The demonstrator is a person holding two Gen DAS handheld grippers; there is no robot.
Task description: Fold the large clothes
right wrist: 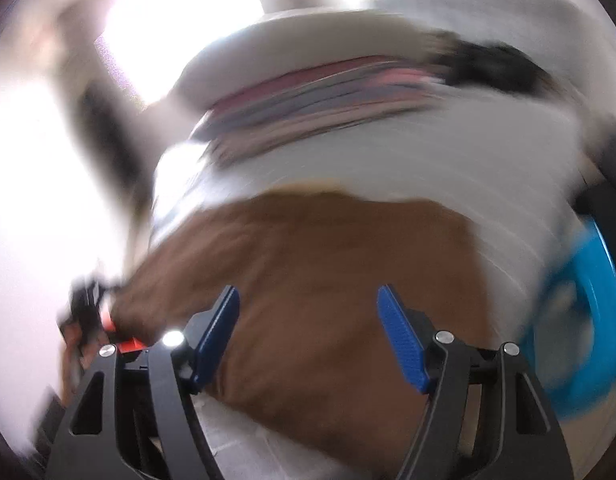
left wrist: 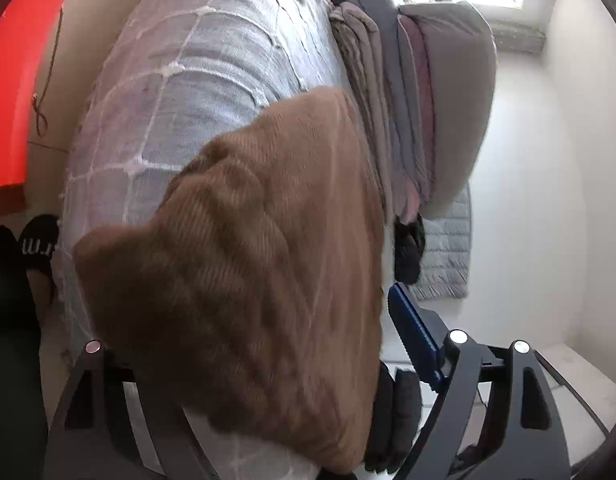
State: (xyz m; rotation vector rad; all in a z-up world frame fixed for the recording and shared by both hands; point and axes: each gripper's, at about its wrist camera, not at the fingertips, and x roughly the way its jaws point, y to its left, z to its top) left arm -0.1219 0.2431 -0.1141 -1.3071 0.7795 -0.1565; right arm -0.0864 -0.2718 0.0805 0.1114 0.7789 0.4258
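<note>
A brown ribbed garment (left wrist: 248,272) lies bunched on a bed with a grey-white checked cover (left wrist: 196,80). In the left wrist view it drapes over my left gripper (left wrist: 308,320) and hides the left finger; the right blue pad (left wrist: 415,336) stands clear to its right, so the jaws are apart. In the blurred right wrist view the brown garment (right wrist: 308,280) lies just ahead of my right gripper (right wrist: 308,300), whose blue pads (right wrist: 399,336) are wide apart and hold nothing.
A stack of folded clothes (left wrist: 407,92) under a grey cushion sits at the far end of the bed. A grey quilted jacket (left wrist: 447,256) hangs by the white wall. A red surface (left wrist: 16,80) is left. A blue round object (right wrist: 579,320) is right.
</note>
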